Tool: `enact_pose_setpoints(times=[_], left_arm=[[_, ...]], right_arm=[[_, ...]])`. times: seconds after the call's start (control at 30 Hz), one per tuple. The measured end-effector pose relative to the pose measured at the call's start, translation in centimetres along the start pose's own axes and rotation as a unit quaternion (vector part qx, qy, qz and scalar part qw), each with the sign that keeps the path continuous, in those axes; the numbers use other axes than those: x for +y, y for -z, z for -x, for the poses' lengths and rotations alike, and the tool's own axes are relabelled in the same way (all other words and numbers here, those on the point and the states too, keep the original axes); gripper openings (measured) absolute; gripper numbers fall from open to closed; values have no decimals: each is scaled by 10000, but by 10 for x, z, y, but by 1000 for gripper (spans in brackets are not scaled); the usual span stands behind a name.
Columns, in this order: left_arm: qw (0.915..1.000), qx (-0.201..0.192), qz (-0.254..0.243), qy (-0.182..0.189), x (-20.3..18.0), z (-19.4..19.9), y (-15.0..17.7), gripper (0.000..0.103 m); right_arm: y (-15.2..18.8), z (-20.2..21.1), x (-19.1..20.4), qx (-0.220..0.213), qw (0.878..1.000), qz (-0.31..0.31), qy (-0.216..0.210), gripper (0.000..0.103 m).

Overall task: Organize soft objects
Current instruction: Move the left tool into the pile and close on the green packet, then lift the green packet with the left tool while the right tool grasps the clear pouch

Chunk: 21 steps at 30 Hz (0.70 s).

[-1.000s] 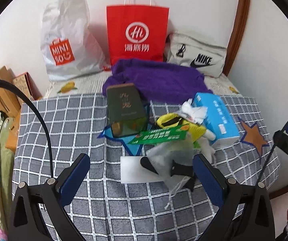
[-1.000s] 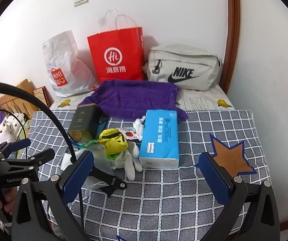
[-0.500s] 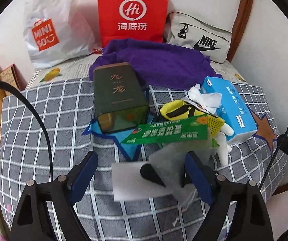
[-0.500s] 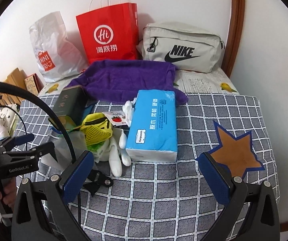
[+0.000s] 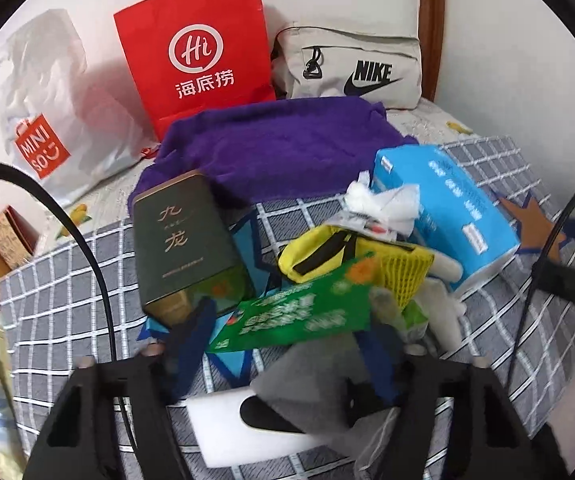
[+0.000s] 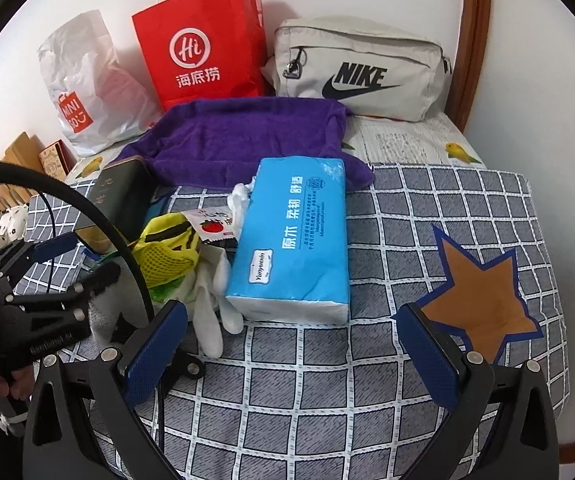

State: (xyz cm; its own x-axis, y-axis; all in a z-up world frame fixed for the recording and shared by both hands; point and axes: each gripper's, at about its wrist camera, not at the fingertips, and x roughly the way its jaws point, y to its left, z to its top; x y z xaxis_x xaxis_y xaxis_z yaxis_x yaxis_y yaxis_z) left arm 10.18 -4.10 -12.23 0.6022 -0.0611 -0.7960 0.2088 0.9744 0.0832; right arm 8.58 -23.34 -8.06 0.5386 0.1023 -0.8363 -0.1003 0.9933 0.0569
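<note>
I see a bed (image 6: 427, 240) covered with a grey checked blanket that has an orange star patch (image 6: 483, 300) on it. At the back, against the wall, stand a white Miniso plastic bag (image 6: 83, 92), a red paper bag (image 6: 203, 44) and a beige Nike bag (image 6: 359, 68). In front of them lies a purple towel (image 6: 239, 136), spread flat, with its near edge partly under a blue tissue pack (image 6: 295, 236).

The soft things are gathered in one pile in the middle of the bed, left of the tissue pack. There is a dark green box (image 5: 185, 240) lying on its side, a yellow mesh pouch (image 5: 351, 256), a green printed packet (image 5: 299, 312), a white glove (image 6: 211, 312) touching the tissue pack, and a thin translucent bag (image 5: 311, 384) with black pieces inside, lying over a white foam block (image 5: 239, 428).

My left gripper (image 5: 287, 344) is low over this pile. Its jaws have just been closing and now stand about half wide, with the green packet and the translucent bag between them; the picture is blurred, and I cannot tell if the pads (image 5: 191, 332) already press on something.

My right gripper (image 6: 291, 348) hangs over bare blanket in front of the tissue pack, with jaws wide and nothing between them.
</note>
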Motion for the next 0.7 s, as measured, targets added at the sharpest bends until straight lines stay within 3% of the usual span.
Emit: enact_pose_setpoints(times=[0.07,0.13,0.27,0.7], left_arm=[[9997,-1,125,187,5,-1,-4,35],[9992,10,202,354,10,-5,-8,24],[9986,121,203,478,13,-16,-12,11],[9961,-73,499,728,35,-3,-19,5]], right_arm=[[-1,-3,-2,31,10000,-21,-25,103],[-1,-7,-3,57,10000,-40,-45,103],[-3,-17,-7,156,9998,-102,-91,103],[-9,-24,-6,166,9995,-122,-230,103]])
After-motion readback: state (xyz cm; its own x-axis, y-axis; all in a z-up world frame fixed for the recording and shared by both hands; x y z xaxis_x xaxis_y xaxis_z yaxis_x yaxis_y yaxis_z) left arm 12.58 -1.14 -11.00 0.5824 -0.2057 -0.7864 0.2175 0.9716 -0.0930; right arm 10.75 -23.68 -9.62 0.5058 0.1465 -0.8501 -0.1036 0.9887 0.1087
